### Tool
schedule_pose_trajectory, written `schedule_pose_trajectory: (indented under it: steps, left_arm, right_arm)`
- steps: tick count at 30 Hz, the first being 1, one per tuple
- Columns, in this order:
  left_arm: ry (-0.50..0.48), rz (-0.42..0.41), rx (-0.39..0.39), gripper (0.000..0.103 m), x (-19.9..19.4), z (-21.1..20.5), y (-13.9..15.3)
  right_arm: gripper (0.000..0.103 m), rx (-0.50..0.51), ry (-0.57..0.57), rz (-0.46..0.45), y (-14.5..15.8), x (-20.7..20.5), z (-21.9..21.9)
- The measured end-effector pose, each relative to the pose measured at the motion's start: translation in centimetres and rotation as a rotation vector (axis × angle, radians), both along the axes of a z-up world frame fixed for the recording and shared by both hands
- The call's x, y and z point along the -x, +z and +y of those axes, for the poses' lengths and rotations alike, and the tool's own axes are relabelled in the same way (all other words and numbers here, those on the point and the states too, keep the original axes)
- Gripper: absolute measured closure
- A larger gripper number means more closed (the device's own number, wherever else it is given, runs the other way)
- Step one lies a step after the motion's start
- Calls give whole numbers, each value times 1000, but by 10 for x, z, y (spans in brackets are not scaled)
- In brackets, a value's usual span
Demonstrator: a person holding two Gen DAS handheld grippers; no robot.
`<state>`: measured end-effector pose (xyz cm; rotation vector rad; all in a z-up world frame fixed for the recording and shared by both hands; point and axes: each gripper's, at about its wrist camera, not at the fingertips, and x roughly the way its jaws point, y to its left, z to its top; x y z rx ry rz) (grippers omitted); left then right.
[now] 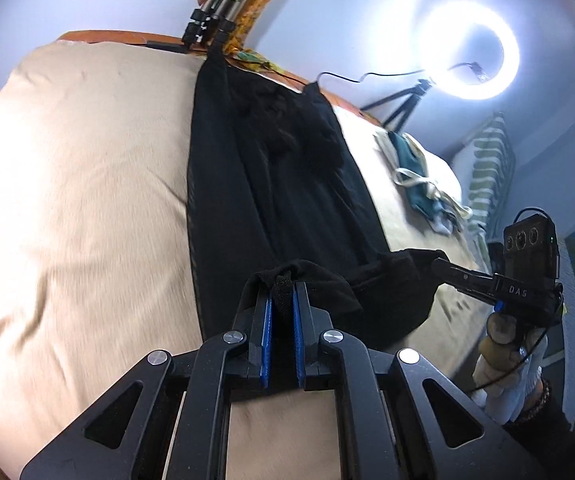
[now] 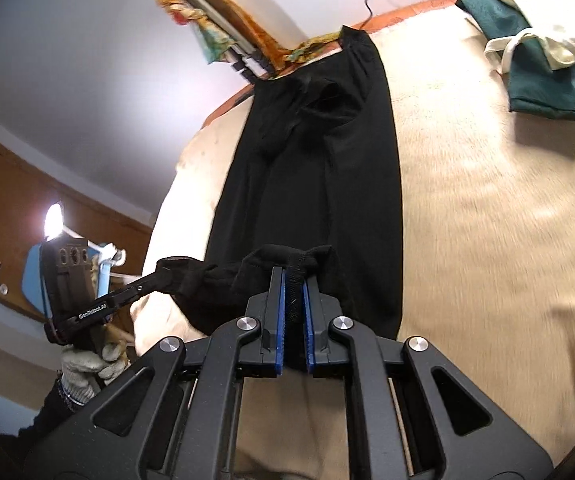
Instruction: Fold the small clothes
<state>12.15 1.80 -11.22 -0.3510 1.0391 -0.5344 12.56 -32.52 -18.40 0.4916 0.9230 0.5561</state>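
A long black garment point(image 1: 283, 184) lies stretched across the beige bed cover point(image 1: 79, 184), reaching to the far edge. My left gripper point(image 1: 283, 286) is shut on its near hem, left corner. My right gripper point(image 2: 295, 276) is shut on the near hem too, at the other corner. The same garment point(image 2: 319, 184) fills the middle of the right wrist view. Each gripper shows in the other's view: the right one point(image 1: 441, 266) at the right, the left one point(image 2: 159, 276) at the left, both with black cloth bunched at the tips.
A pile of folded teal and cream clothes point(image 1: 427, 184) lies on the bed at the far right, also in the right wrist view point(image 2: 539, 64). A ring light point(image 1: 471, 48) on a tripod stands behind the bed. A tripod with colourful cloth point(image 1: 211, 20) stands at the far edge.
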Motion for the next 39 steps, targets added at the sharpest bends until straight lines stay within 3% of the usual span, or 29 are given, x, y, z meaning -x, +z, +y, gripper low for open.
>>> schedule_pose_trajectory:
  steps: [8, 10, 12, 17, 20, 23, 27, 33, 39]
  left_arm:
    - [24, 19, -41, 95, -39, 1, -18]
    - [24, 22, -55, 93, -41, 1, -19]
    - [18, 6, -76, 93, -39, 3, -16]
    - [13, -39, -103, 93, -27, 12, -3]
    - [-34, -53, -115, 93, -20, 8, 0]
    - [-113, -40, -148, 93, -12, -4, -7]
    - [-154, 2, -202, 93, -17, -18, -26]
    - [-144, 7, -220, 93, -38, -21, -31]
    - [-36, -53, -176, 93, -77, -10, -18]
  right_arm:
    - [93, 60, -27, 43, -19, -49, 0]
    - [76, 74, -34, 59, -21, -54, -3]
    - [66, 83, -46, 39, -16, -52, -10]
    - [66, 101, -17, -36, 0, -35, -21]
    - [66, 115, 76, -63, 4, -22, -11]
    - [76, 178, 182, -69, -3, -16, 13]
    - [78, 294, 261, -37, -19, -21, 42]
    - [78, 323, 237, -28, -24, -49, 44]
    - [78, 293, 70, -106, -3, -88, 22]
